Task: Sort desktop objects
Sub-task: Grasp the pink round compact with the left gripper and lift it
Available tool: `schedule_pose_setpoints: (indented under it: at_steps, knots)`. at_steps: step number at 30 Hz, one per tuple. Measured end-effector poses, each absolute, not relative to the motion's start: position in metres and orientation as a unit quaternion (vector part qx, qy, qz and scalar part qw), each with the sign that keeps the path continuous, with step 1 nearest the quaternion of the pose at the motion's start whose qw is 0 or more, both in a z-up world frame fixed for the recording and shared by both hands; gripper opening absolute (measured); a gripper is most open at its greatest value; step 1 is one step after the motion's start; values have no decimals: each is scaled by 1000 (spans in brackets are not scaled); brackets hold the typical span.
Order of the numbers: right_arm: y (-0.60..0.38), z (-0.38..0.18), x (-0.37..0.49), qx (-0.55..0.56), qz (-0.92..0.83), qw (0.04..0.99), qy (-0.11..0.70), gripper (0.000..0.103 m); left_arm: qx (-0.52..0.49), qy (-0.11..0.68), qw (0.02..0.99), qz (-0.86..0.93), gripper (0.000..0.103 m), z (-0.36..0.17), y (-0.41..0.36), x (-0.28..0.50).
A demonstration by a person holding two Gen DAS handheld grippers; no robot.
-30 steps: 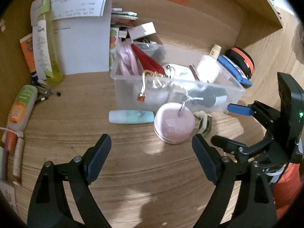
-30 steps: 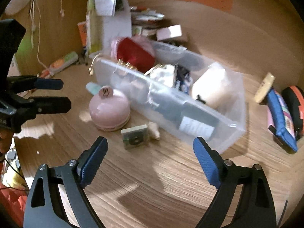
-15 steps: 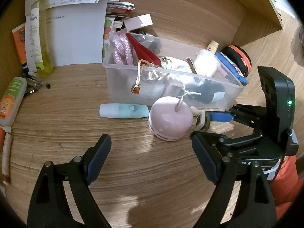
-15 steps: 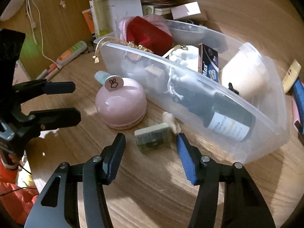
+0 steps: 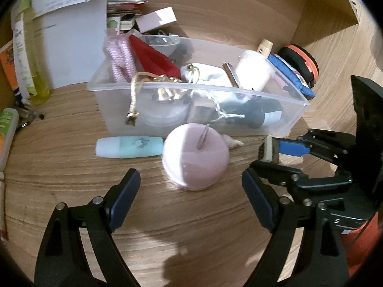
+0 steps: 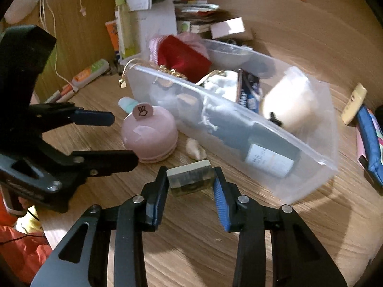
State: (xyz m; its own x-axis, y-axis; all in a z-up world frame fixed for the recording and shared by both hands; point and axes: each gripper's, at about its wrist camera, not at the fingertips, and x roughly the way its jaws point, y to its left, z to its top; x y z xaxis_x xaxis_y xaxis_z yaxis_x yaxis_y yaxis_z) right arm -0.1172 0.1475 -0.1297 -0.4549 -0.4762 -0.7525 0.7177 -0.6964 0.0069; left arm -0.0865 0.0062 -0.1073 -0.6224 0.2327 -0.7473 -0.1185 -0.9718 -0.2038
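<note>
Wooden desk (image 6: 275, 227) below, my right gripper (image 6: 190, 181) pinches the small square block (image 6: 189, 177), clear bin (image 6: 330, 129) just beyond; left gripper (image 5: 191, 191) gapes wide.

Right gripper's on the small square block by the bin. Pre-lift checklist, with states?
1. Right gripper closed on the small square block: ok, a pad sits against each side.
2. Block centred in the grip: ok, though held near the fingertips.
3. Block off the desk: cannot tell.
4. Left gripper out of the way: ok, open and empty, hovering by the pink round case.
5. Room in the clear bin: not ok, it looks crowded; the dark bottle lies along the near wall.
6. Small cream piece clear of the block: ok, apart.
</note>
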Motion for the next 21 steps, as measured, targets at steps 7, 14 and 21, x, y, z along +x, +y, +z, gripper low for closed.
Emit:
schedule_pose_setpoints:
  at_steps: [7, 14, 21]
  knots:
    - [166, -117, -113, 358, -851, 358, 138, 33, -440, -69, 82, 891, 71, -110, 16, -100]
    - [177, -110, -107, 344, -856, 361, 133, 33, -442, -61, 69, 893, 63, -111, 22, -107]
    - [178, -109, -105, 340, -861, 355, 132, 33, -429, -39, 71, 900, 63, -108, 26, -98]
